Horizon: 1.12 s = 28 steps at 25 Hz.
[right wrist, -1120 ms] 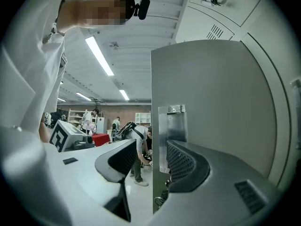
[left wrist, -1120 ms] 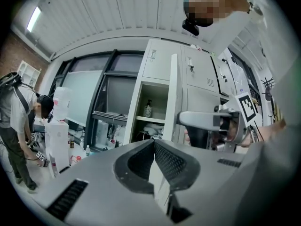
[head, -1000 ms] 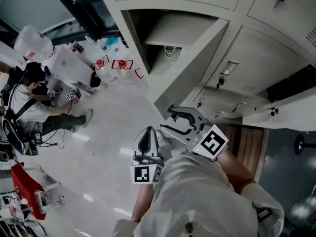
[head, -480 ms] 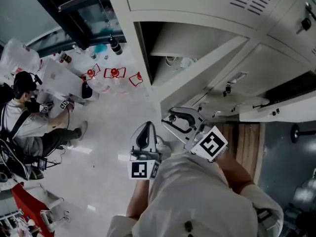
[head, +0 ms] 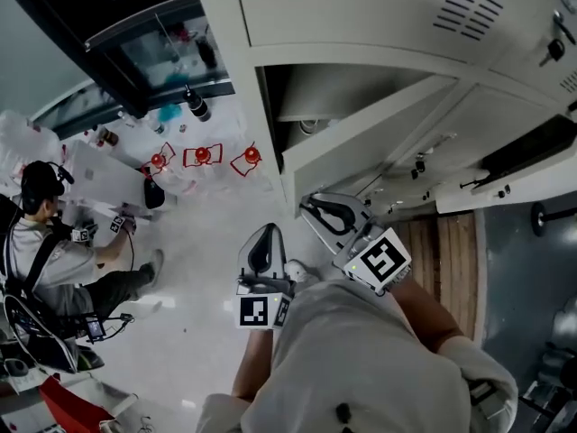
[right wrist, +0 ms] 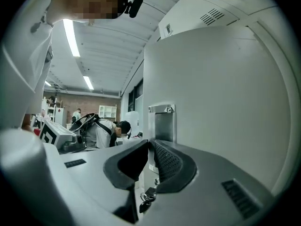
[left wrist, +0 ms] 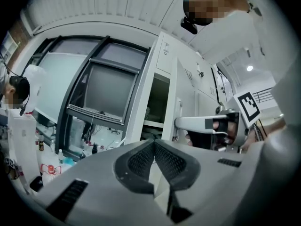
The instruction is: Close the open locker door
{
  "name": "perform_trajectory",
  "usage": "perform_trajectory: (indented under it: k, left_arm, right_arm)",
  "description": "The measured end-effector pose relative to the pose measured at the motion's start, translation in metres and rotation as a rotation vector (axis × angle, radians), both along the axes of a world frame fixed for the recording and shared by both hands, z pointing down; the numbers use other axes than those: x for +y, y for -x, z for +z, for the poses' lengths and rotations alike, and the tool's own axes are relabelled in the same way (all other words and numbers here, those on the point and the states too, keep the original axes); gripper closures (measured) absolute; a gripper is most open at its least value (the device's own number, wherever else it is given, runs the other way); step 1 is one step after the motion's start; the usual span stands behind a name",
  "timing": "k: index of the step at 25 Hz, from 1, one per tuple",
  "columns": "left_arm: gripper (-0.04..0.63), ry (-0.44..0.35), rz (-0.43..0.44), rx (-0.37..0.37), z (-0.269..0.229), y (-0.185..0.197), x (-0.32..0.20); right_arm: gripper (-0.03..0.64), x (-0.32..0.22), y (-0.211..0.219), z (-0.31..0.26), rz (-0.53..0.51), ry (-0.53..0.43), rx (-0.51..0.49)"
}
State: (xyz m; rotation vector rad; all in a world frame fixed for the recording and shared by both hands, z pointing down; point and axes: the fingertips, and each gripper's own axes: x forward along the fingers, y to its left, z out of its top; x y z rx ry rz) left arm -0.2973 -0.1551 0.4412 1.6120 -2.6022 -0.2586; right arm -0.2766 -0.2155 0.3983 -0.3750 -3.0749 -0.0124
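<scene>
The open locker door (head: 361, 124) swings out from the dark compartment (head: 297, 97) toward me. My right gripper (head: 306, 207) is at the door's free edge, low down. In the right gripper view the door's pale outer face (right wrist: 216, 102) fills the right side and its edge runs down between the closing jaws of that gripper (right wrist: 150, 147), whose pads pinch it. A metal latch plate (right wrist: 162, 121) sits just above the jaws and keys (right wrist: 146, 197) hang below. My left gripper (head: 264, 230) hangs lower left, shut and holding nothing (left wrist: 154, 145).
A person (head: 54, 242) sits on the pale floor at the left, near red items (head: 203, 156) and bottles. A dark window frame (head: 135, 25) borders the lockers. Other locker doors (head: 505, 188) stand ajar at the right above wooden slats (head: 451, 251).
The right gripper's jaws, wide apart a second ago, have drawn together at the door's edge. The head view has shifted slightly. The left gripper has hardly moved.
</scene>
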Motion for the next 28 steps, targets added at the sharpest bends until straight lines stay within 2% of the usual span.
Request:
perform_trajectory:
  k: [10,23,28]
  left_arm:
    - [0.586,0.000,0.073,-0.016,-0.001,0.028,0.000]
    - [0.586,-0.003,0.078,-0.002,0.003,0.048,0.010]
    - [0.586,0.010,0.075,0.009,0.008,0.056,0.014]
  right_arm:
    - [0.560,-0.017,0.041,0.002,0.199,-0.007,0.015]
    - [0.561,-0.041,0.079,0.004,0.334,0.039,0.021]
    - [0.563,-0.050,0.090,0.004,0.376,0.016,0.016]
